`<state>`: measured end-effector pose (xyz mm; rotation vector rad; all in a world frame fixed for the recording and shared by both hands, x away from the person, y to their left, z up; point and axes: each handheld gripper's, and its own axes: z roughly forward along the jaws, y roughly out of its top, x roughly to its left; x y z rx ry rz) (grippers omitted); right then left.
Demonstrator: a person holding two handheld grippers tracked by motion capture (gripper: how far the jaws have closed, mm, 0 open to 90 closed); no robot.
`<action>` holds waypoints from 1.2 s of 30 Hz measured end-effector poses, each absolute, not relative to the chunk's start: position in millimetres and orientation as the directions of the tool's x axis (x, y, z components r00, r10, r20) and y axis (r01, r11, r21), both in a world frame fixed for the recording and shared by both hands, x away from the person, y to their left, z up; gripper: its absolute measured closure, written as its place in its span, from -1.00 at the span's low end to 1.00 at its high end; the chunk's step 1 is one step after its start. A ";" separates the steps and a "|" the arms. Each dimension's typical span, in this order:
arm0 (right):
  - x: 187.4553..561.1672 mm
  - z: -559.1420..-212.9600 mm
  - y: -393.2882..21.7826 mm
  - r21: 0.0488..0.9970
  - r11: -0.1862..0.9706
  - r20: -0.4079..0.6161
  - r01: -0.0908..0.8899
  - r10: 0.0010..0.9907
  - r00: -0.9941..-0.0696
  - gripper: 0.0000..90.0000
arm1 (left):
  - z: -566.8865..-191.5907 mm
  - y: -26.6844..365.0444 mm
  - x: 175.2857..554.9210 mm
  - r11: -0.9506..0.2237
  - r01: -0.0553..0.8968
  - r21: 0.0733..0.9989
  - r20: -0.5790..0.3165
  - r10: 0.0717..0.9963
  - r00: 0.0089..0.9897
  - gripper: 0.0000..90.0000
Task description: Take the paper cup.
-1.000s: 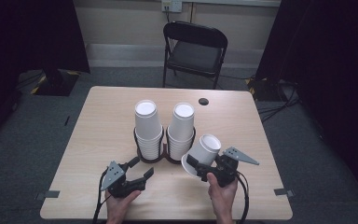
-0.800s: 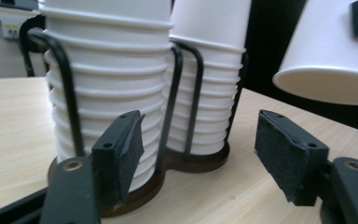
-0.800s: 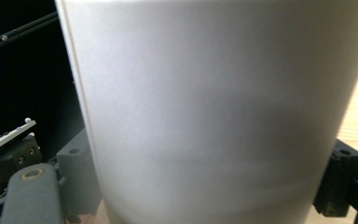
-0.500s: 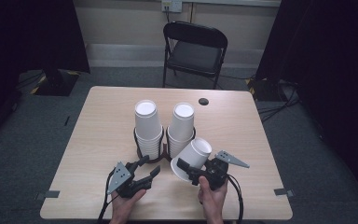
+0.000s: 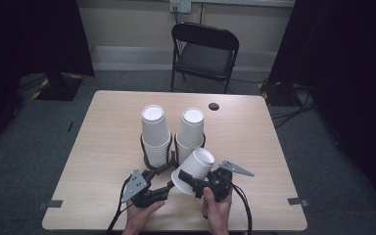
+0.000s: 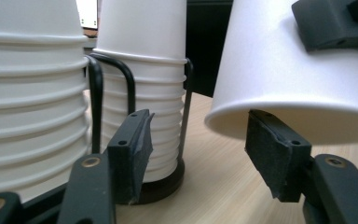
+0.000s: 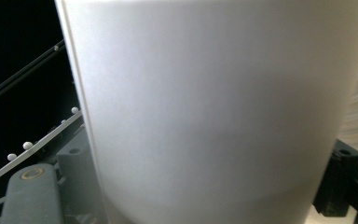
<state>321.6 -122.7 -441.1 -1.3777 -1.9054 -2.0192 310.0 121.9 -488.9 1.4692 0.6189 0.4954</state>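
A white paper cup (image 5: 197, 167) hangs tilted over the table's front, rim toward me, with my right gripper (image 5: 192, 180) shut on it. In the right gripper view the cup (image 7: 214, 107) stands between the jaws. My left gripper (image 5: 165, 178) sits just left of it, open; its jaws have just been closing. In the left gripper view its right pad (image 6: 272, 156) lies under the cup's rim (image 6: 298, 74) and its left pad (image 6: 133, 151) stands apart, nothing pressed between them. Two upside-down cup stacks (image 5: 155, 132) (image 5: 190, 129) stand in a black wire holder (image 5: 147, 159).
The wooden table (image 5: 274, 161) has a small dark disc (image 5: 214, 106) near its far edge. A black folding chair (image 5: 203, 49) stands behind the table. In the left gripper view the stacks (image 6: 28, 93) and holder base (image 6: 165, 179) are close ahead.
The right gripper has carried the cup left and nearer to me. The left gripper has slid right toward the cup, and its jaws have narrowed.
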 end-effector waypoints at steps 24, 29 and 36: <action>324.6 -448.0 -103.1 0.732 -0.208 0.655 0.649 0.479 -0.585 -0.69 | -488.6 102.3 308.2 -0.005 -0.059 0.998 0.045 0.706 0.707 0.64; 323.2 -447.1 -100.8 0.751 -0.197 0.631 0.630 0.496 -0.597 -0.72 | -487.6 104.1 309.3 0.000 -0.053 0.999 0.038 0.703 0.711 0.72; 323.8 -443.8 -103.5 0.777 -0.205 0.601 0.596 0.526 -0.602 -0.77 | -486.2 107.7 310.1 0.010 -0.031 0.999 0.016 0.689 0.725 0.82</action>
